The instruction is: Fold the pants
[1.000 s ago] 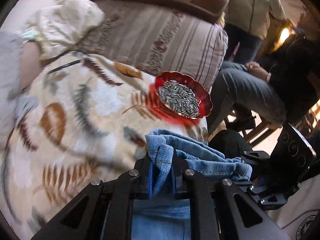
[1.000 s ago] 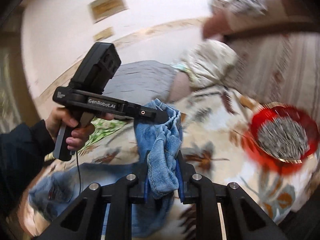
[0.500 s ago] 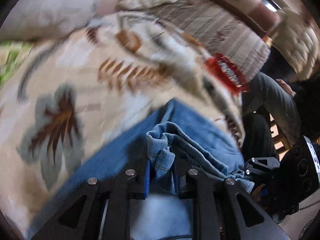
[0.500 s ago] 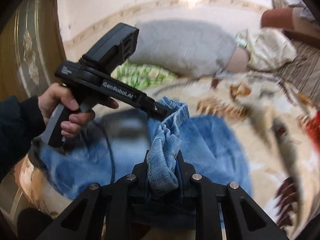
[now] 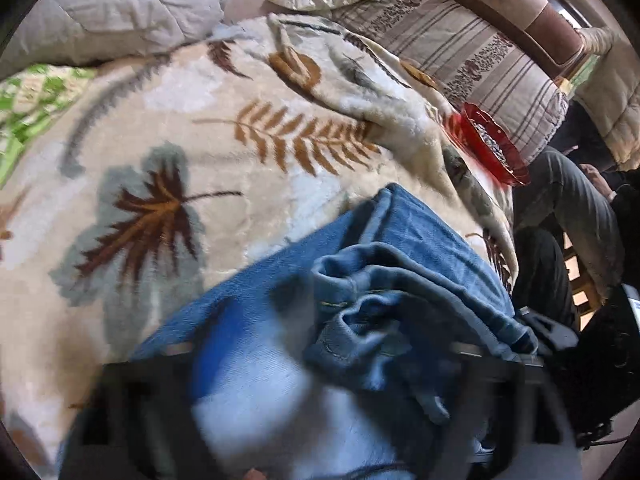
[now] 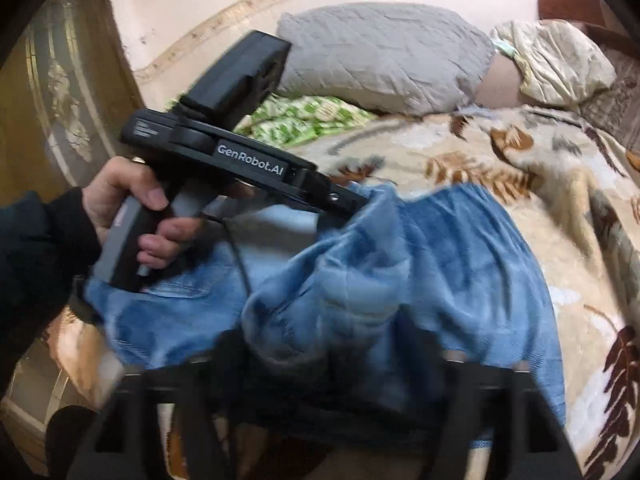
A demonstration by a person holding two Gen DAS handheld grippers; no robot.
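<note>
L claw jaws just sprung wide, released, denim cuff loose between them, jeans lying folded on leaf-print blanket, R claw also just opened, let go, cloth bunched between, red dish far R

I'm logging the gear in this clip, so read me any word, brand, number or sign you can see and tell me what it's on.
"GenRobot.AI": white lettering on the side of the left gripper's black body, right wrist view.
A small label at the rear of that same body: too blurred to read.
No readable text in the left wrist view.
</note>
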